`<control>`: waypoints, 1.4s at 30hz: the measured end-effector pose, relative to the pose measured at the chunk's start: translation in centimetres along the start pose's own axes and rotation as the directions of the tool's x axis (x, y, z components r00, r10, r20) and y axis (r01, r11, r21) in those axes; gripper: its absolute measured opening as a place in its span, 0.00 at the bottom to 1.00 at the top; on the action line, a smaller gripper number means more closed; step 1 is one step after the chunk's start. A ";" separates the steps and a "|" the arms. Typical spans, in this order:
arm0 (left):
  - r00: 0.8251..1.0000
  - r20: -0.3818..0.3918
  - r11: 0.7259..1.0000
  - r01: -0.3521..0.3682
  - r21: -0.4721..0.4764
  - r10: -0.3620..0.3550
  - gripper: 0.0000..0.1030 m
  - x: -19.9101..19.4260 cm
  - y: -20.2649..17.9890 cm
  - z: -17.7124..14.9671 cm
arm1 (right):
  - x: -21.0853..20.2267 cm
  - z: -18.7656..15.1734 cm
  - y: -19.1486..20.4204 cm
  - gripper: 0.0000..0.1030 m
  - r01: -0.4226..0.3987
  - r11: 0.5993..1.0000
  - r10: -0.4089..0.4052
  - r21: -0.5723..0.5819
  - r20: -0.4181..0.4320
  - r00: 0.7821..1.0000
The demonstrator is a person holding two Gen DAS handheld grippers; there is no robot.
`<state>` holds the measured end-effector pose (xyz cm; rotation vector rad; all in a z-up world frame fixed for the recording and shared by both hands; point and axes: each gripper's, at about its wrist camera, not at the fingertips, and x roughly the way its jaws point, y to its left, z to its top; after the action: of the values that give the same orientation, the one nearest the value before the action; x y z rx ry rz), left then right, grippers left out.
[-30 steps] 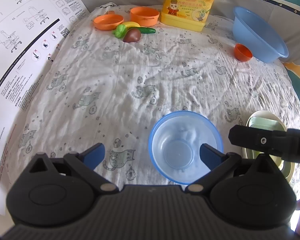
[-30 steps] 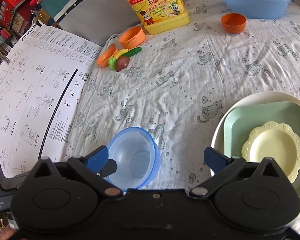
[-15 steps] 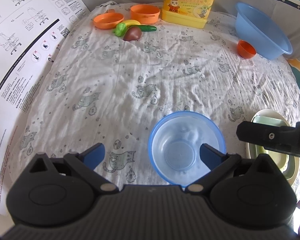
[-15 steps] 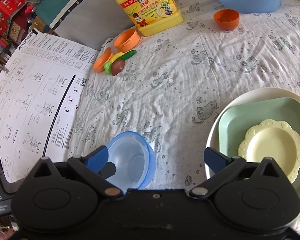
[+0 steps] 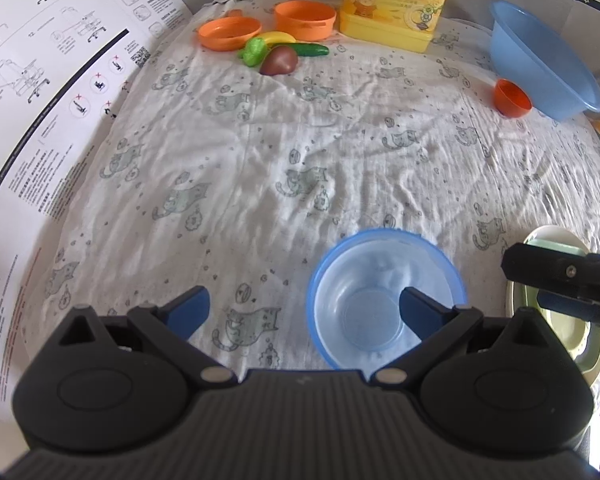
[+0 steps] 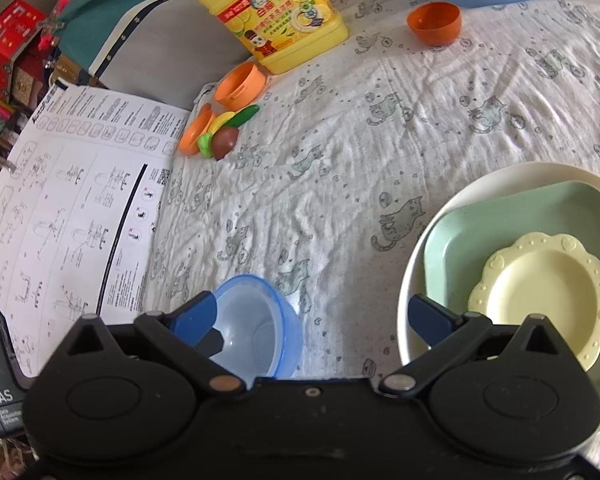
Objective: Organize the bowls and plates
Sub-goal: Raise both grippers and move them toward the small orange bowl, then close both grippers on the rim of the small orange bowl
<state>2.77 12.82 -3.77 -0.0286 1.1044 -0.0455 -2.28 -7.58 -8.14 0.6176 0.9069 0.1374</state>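
Right wrist view, stack: a yellow scalloped plate [image 6: 540, 288] is nested in a green square dish [image 6: 512, 220] on a cream plate [image 6: 432, 240].
Left: a clear blue bowl [image 5: 384, 300] is seen standing alone on the cat-print cloth [image 5: 300, 160], beside the stack.
Left tongs [image 5: 300, 308]: spread wide, nothing held; one finger is over the bowl's hollow.
Right tongs [image 6: 312, 316]: spread wide, empty.
Progress: judged largely done; the bowl is yet to be placed.

A glossy, translucent plastic bowl [image 5: 384, 300] sits on wrinkled, matt printed cloth [image 5: 300, 168] beside smooth paper [image 5: 40, 120].
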 end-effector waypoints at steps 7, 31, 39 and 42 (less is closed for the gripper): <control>1.000 -0.001 1.000 -0.004 0.024 0.004 1.00 0.5 -1.6 2.1 | 0.0 1.7 -2.2 1.00 0.011 0.998 -0.012 0.060 0.026 1.000; 0.994 0.008 0.993 0.105 0.050 -0.105 1.00 8.6 -16.9 17.9 | -1.1 17.2 -12.1 1.00 0.066 0.967 -0.122 0.245 0.220 0.968; 0.990 0.016 0.990 0.140 0.023 -0.140 0.97 12.0 -19.5 20.9 | 1.3 20.2 -14.3 0.76 0.045 0.962 -0.117 0.270 0.259 0.959; 0.990 0.009 0.988 0.142 0.053 -0.143 0.90 13.0 -20.7 21.7 | 2.1 20.5 -15.4 0.61 0.041 0.956 -0.120 0.289 0.262 0.957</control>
<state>27.51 -8.55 -4.73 -0.0605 1.0864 -0.2019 12.72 -28.50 -8.77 0.8397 0.6811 -0.1541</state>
